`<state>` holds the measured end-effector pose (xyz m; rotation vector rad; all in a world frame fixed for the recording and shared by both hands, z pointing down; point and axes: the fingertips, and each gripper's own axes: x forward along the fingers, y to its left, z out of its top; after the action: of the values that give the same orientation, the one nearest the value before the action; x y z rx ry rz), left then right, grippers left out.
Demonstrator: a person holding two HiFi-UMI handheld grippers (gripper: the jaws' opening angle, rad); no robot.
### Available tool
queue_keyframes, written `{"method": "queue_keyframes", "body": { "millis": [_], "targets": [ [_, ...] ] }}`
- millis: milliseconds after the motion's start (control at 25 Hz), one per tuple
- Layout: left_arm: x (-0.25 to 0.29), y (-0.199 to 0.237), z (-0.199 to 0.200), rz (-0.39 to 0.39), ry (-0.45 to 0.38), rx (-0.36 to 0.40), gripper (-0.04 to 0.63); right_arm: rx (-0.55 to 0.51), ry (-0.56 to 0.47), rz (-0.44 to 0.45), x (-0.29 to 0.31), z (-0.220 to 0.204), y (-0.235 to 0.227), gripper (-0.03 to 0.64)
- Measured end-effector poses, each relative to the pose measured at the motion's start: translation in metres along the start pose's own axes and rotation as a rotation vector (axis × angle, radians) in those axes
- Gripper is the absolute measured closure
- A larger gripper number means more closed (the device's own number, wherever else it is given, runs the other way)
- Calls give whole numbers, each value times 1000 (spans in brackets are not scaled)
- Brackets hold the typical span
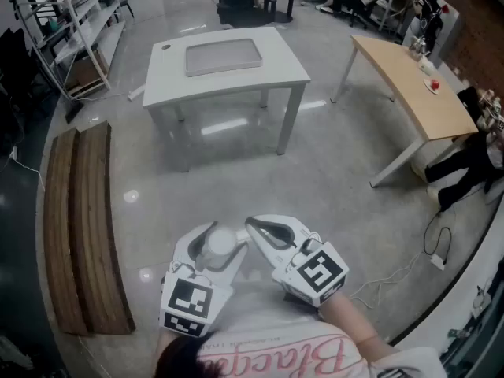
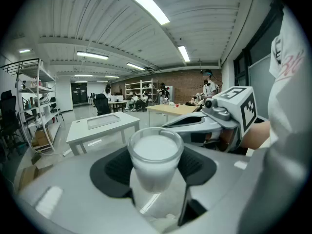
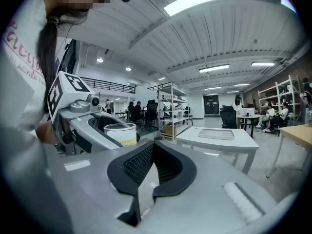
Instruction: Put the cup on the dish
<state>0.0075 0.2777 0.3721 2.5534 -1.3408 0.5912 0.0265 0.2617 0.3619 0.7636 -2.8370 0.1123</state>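
I stand in a big workshop room and see a person in a white shirt with pink letters, holding one tool in each hand, low in front of the body and above the grey floor (image 1: 339,179).

The left tool (image 1: 223,241) is pinching a small cup (image 2: 155,155). Its two black pads (image 2: 113,168) press on the cup's sides, one on each side. The cup is upright with the rim up, and it looks milky white inside. From the right gripper view, a yellow label shows on its wall. The cup is in the air, held only by this tool, and touches no worktop.

The right tool (image 3: 153,145) is just beside the left one, and their front ends almost meet near the cup. Its jaws are pressed together at the tips and there is nothing between them.

Ahead of the person, well apart from both tools, stands a white worktop (image 1: 169,81). On it lies a flat grey tray (image 1: 223,56), near the far edge. To the right is a long wooden worktop (image 1: 405,81) with a small red and white thing on it, too small to tell. To the left, wooden planks (image 1: 79,227) lie on the floor, and behind them stands a metal shelf rack (image 1: 67,22).
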Motion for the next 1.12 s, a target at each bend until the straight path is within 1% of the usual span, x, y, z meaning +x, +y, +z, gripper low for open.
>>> {"method": "queue_keyframes", "body": {
  "millis": [120,320,680,920,1120],
  "targets": [
    [0,-4,-1,-8,8,-7,336,9,3,2,-2,-1,0,617],
    [4,-1,2,8,10,-8,336,-2,23,16,1,-6,0,617],
    [11,6,4,15,27,-21,336,10,15,12,6,-4,-12,616],
    [25,17,6,10,34,-31,336,9,15,-5,14,-6,-28,615],
    [42,35,17,-5,31,-34,336,0,28,-29,25,-2,-48,615]
  ]
}}
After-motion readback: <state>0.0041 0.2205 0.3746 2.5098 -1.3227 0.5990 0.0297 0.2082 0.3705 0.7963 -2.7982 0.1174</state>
